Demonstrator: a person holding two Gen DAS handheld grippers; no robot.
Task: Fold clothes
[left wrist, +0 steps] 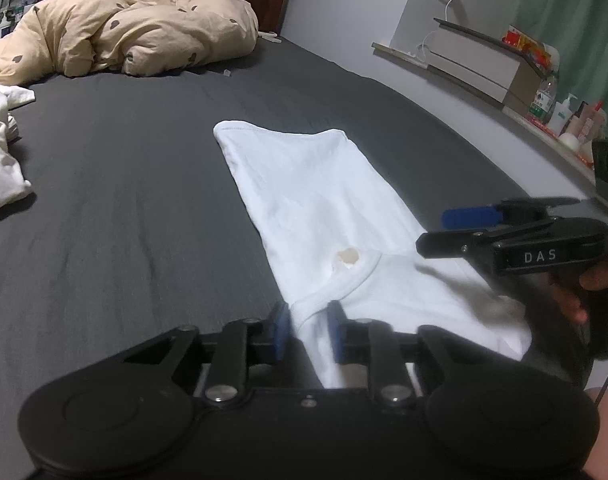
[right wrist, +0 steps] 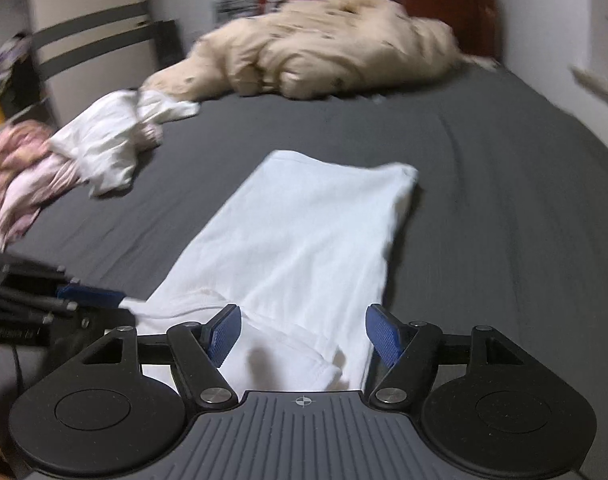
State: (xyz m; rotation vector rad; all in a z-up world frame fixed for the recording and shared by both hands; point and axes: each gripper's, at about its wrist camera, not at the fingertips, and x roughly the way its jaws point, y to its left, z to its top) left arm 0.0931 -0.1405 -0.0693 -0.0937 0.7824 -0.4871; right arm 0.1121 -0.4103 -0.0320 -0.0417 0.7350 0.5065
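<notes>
On the grey bed (left wrist: pixel 123 208), a white shirt (left wrist: pixel 316 208) is laid out in a long folded strip, its collar end nearest both cameras. Left tongs (left wrist: pixel 310 330) are clenched on the collar fold at 6 o'clock. Right tongs (right wrist: pixel 301 332) are released, pads spread wide over the shirt's near edge. Crumpled clothes (right wrist: pixel 103 140) are seen at 10 o'clock, a beige quilt (right wrist: pixel 324 44) at 12.

The shirt (left wrist: pixel 324 216) lies mid-bed (left wrist: pixel 123 220), quilt (left wrist: pixel 131 28) behind it, clothes heap (right wrist: pixel 99 152) left.
</notes>
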